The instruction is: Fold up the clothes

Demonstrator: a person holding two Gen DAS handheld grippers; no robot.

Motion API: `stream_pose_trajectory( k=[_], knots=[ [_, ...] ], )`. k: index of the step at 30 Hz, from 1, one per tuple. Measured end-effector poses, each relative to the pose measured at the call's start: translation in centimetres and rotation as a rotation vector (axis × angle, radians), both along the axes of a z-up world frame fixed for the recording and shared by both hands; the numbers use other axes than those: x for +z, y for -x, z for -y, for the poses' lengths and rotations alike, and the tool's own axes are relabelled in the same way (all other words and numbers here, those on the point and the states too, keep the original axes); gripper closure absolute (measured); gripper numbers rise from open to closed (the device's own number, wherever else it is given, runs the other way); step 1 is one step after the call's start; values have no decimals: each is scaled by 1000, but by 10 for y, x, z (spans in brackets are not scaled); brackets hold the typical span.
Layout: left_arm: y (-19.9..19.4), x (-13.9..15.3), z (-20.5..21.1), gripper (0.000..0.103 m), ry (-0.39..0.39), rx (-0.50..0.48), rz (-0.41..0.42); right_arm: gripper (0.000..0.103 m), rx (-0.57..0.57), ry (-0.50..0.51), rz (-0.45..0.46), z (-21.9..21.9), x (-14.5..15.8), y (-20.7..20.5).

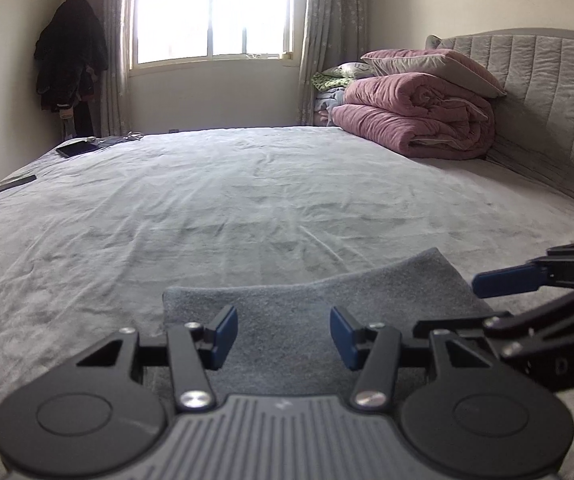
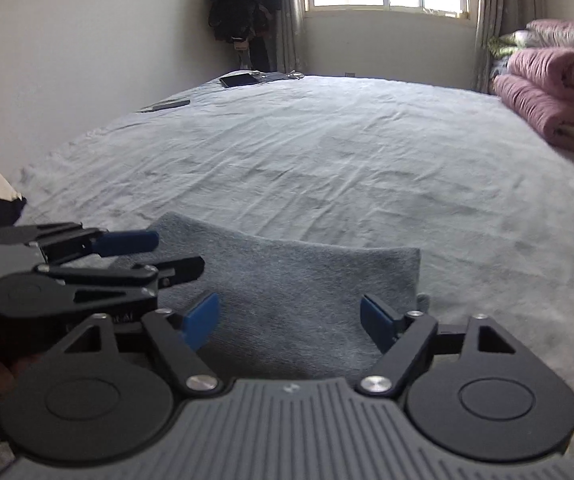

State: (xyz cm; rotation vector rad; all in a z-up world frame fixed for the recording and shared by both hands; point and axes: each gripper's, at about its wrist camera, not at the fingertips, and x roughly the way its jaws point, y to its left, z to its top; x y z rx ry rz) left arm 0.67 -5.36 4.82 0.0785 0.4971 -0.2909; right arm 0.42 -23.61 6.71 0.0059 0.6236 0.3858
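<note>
At six o'clock on the bed (image 1: 247, 184), we keep both grippers, left (image 1: 283, 336) and right (image 2: 289, 322), parted and empty over the grey cloth (image 2: 287, 280), probably for folding it.

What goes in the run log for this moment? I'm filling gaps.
phase: folding | left tool: open over grey garment | right tool: open over garment | garment: flat on bed

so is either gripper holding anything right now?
Nothing is held. Left gripper and right gripper both hover open over the folded grey cloth on the bed, fingers clear of it.
</note>
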Motion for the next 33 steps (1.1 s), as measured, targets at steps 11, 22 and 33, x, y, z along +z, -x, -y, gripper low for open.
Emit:
stream_pose_trajectory(
  k=[11, 22, 33],
  knots=[
    [0, -23, -13, 48, 16, 61, -83, 44, -29, 31, 7, -14, -35, -5],
    [-3, -24, -28, 47, 49, 60, -88, 34, -50, 86, 19, 5, -31, -4],
    [-5, -21, -37, 47, 76, 54, -113, 35, -75, 6, -56, 22, -31, -18]
  ],
)
